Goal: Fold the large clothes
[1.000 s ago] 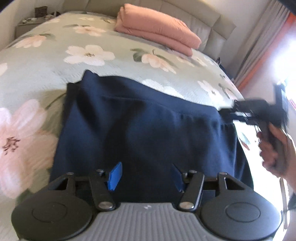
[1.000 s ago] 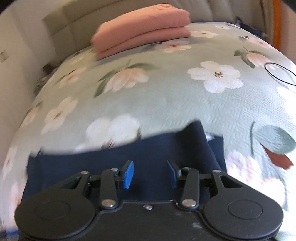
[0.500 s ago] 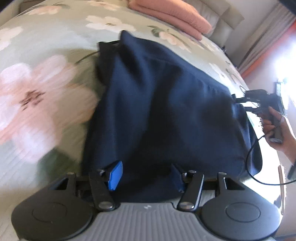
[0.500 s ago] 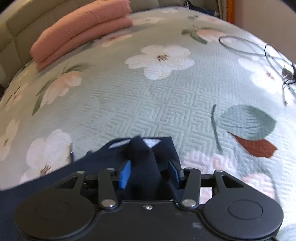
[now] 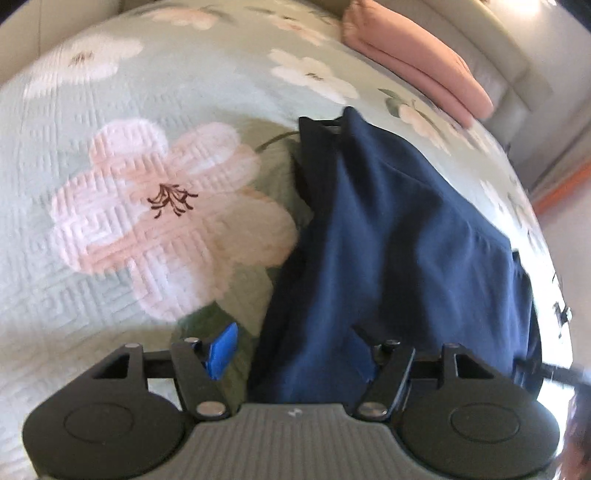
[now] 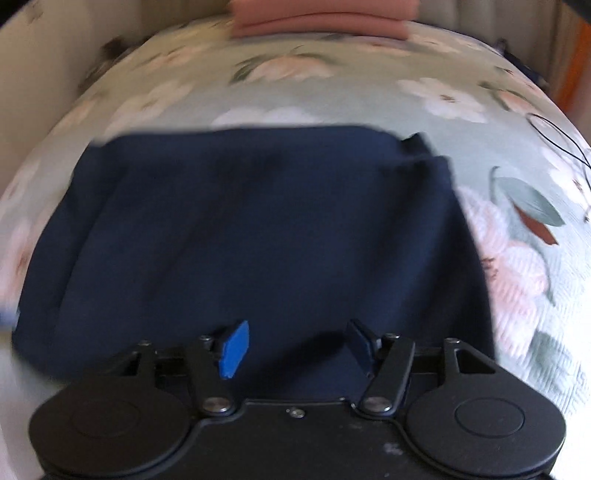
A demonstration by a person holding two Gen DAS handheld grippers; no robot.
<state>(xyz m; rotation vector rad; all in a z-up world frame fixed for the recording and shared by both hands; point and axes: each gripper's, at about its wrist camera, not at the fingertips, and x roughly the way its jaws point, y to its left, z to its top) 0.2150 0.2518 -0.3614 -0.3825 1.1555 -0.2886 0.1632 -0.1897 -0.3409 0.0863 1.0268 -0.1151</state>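
A navy garment (image 5: 399, 236) of soft, matte knit cloth lies folded on the bed's quilted bedspread (image 5: 110, 295), a pale green cover stitched in a raised maze-like pattern and printed with large pink and white blossoms. In the left wrist view the garment runs from the gripper toward 1 o'clock as a long, rumpled slab with a thick layered edge along its left side and a small raised corner at its far end. The left gripper (image 5: 291, 354) has its fingers spread wide, the blue pad (image 5: 223, 350) on one finger lying over bare bedspread at 7 o'clock and the other finger over the near edge of the cloth; nothing is pinched between them. In the right wrist view the garment (image 6: 258, 229) fills the middle as a broad, roughly rectangular panel with shallow wrinkles and a doubled fold at its 2 o'clock corner. The right gripper (image 6: 295, 347) is likewise released, its fingers apart above the near hem. A stack of folded salmon-pink bedding (image 6: 321, 18) sits at 12 o'clock against the padded headboard, and a thin black cable (image 6: 561, 140) loops on the cover at 2 o'clock.
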